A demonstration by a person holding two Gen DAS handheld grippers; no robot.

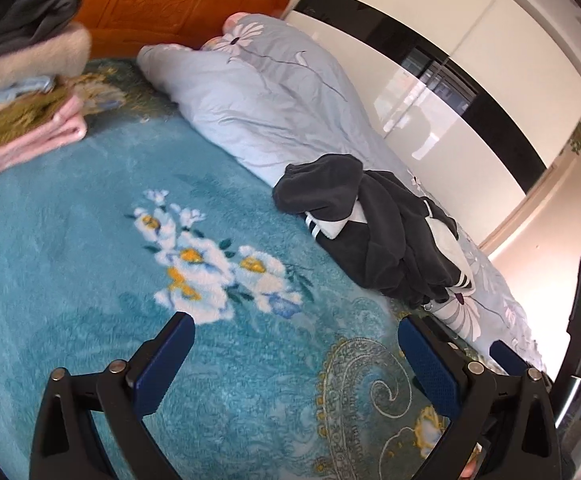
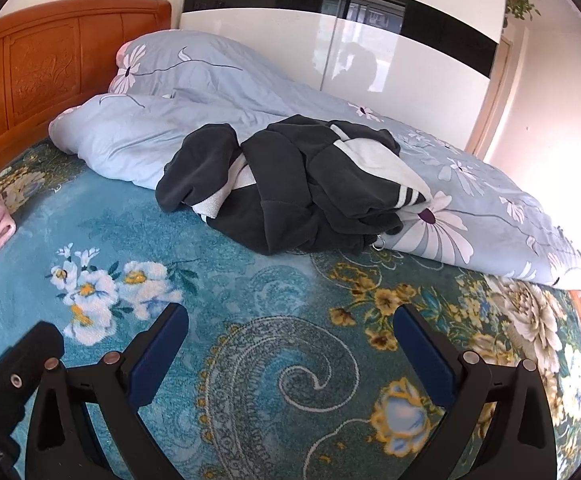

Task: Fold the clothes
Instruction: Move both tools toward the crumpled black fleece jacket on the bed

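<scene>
A crumpled dark grey garment with white stripes lies on the teal flowered blanket, leaning against the pale blue duvet; the left wrist view has the same garment at right of centre. My left gripper hovers open over the blanket, short of the garment, with nothing between its blue pads. My right gripper is open too, just in front of the garment and apart from it. A stack of folded clothes in grey, cream, green and pink sits at the far left.
A rolled pale blue flowered duvet runs along the far side of the bed. An orange wooden headboard stands at the back left. A glossy white and black wardrobe lines the wall behind. The other gripper's black body shows at lower left.
</scene>
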